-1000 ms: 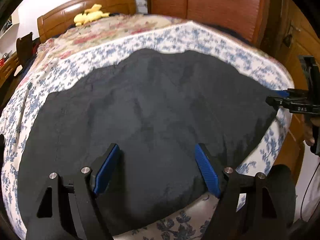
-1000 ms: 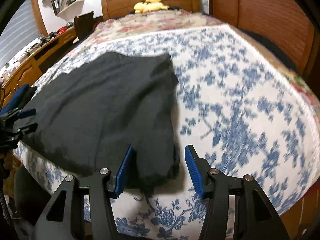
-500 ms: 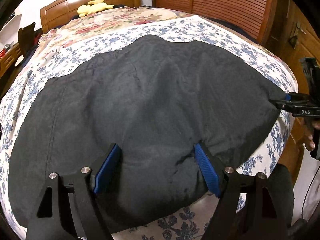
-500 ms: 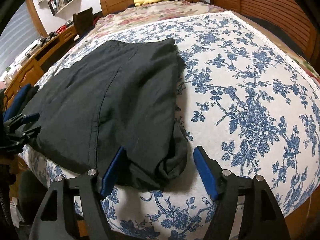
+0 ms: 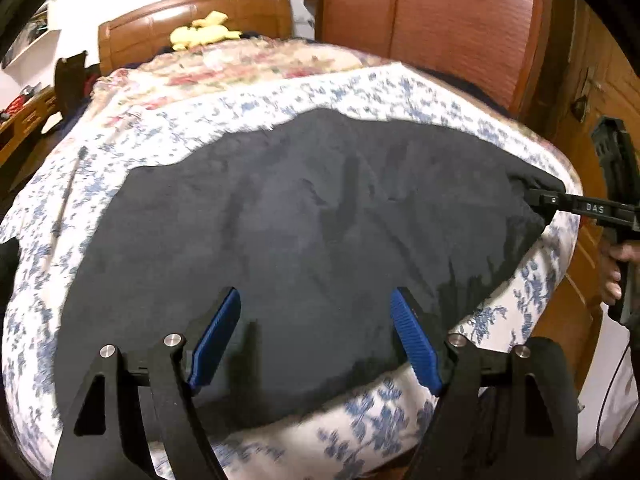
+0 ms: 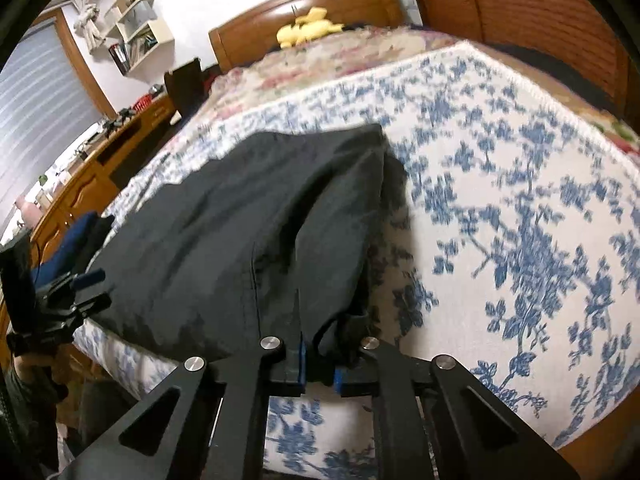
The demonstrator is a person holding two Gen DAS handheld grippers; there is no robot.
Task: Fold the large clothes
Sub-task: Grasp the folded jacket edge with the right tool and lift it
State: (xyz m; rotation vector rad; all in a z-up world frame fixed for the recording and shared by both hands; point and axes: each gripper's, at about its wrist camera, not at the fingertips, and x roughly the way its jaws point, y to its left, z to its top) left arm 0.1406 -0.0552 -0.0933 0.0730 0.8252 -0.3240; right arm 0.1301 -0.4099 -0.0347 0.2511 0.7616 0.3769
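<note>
One black garment [image 5: 312, 232] is lying spread across the near end of one bed, on a blue-flowered cover [image 6: 520, 200], with two grippers working at it. The left gripper [image 5: 316, 336] is hovering with its blue pads spread wide over the garment's near edge, gripping nothing. Only the right wrist view is showing the right gripper [image 6: 318, 364] pressed together and pinching the garment's near corner, plus one wall shelf [image 6: 136, 28]; both views are showing one yellow plush toy [image 5: 204, 32].

Both views: dim warm indoor light, strong fisheye bend w/ black corners. Motion blur on blue-flowered white bedspread [image 6: 520, 200]; daylight at slatted window blind [image 6: 36, 92], upper left.
</note>
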